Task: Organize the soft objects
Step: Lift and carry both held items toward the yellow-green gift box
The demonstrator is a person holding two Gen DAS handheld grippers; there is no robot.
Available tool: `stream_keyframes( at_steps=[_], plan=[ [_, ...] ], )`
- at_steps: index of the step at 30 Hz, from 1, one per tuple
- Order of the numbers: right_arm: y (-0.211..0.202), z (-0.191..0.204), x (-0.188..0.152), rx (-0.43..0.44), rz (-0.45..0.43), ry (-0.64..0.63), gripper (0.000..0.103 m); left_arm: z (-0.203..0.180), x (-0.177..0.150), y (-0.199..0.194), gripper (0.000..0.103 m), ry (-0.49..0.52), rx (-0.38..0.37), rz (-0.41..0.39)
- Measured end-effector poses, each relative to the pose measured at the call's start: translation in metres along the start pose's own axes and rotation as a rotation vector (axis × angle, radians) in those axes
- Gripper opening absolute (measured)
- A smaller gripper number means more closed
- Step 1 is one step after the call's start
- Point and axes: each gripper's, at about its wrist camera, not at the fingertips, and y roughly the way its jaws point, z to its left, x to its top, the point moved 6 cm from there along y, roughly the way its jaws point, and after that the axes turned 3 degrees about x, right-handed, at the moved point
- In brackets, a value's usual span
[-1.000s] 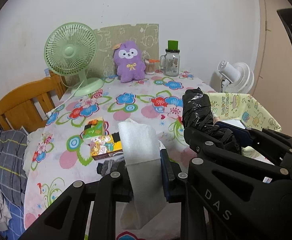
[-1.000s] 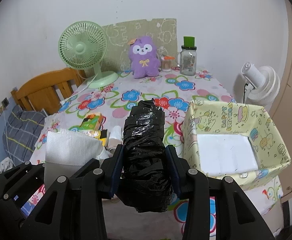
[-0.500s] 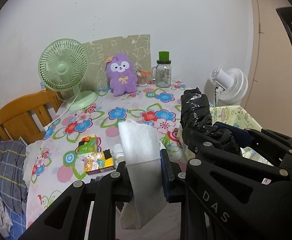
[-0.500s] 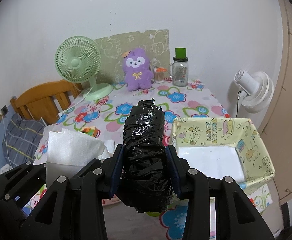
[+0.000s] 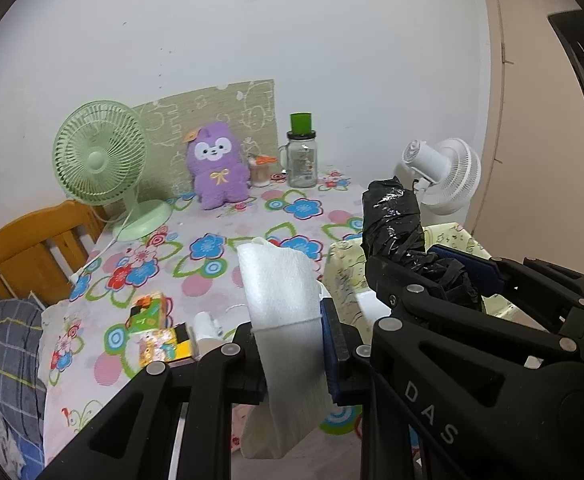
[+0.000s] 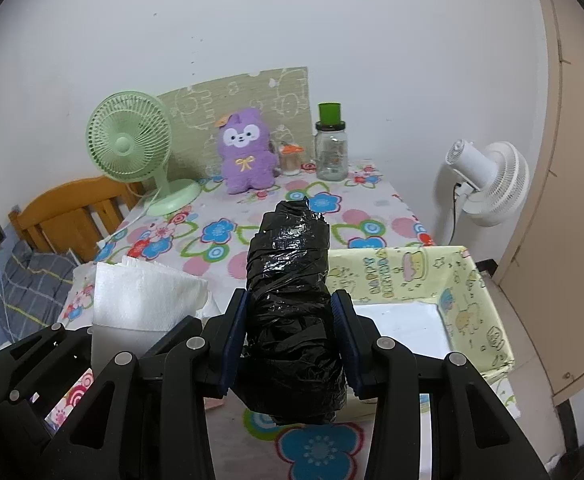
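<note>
My left gripper (image 5: 292,344) is shut on a folded white foam sheet (image 5: 280,288) that sticks up and hangs down between its pads. To its right, my right gripper (image 6: 290,332) is shut on a bundle of crumpled black plastic bags (image 6: 292,280). Both are held above the near edge of the flower-print table (image 6: 220,240). A yellow cartoon-print box (image 6: 464,292) with a white bottom stands open at the right of the black bundle. A purple plush toy (image 6: 248,156) sits at the table's far edge.
A green desk fan (image 5: 100,164), a glass jar with a green lid (image 5: 302,156) and a small cup stand at the back. Small colourful packets (image 5: 156,332) lie near the left edge. A wooden chair (image 5: 32,248) is left, a white fan (image 6: 488,180) right.
Both grippers have pulled back and risen from the table with their loads still held; the table, fan and plush look smaller and farther, and the yellow box has come nearer the black bundle.
</note>
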Motion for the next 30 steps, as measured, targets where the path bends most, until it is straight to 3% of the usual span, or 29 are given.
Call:
stream_keyframes(
  at_steps=[17,30],
  plan=[
    [-0.001,-0.053,0.005,-0.077,-0.016,0.044,0.045,-0.043,0.016,0.021,0.021,0.062,-0.033,-0.023],
    [0.015,-0.088,-0.003,-0.130,0.022,0.081,0.045,-0.073,0.017,0.049,0.021,0.101,-0.072,0.005]
  ],
)
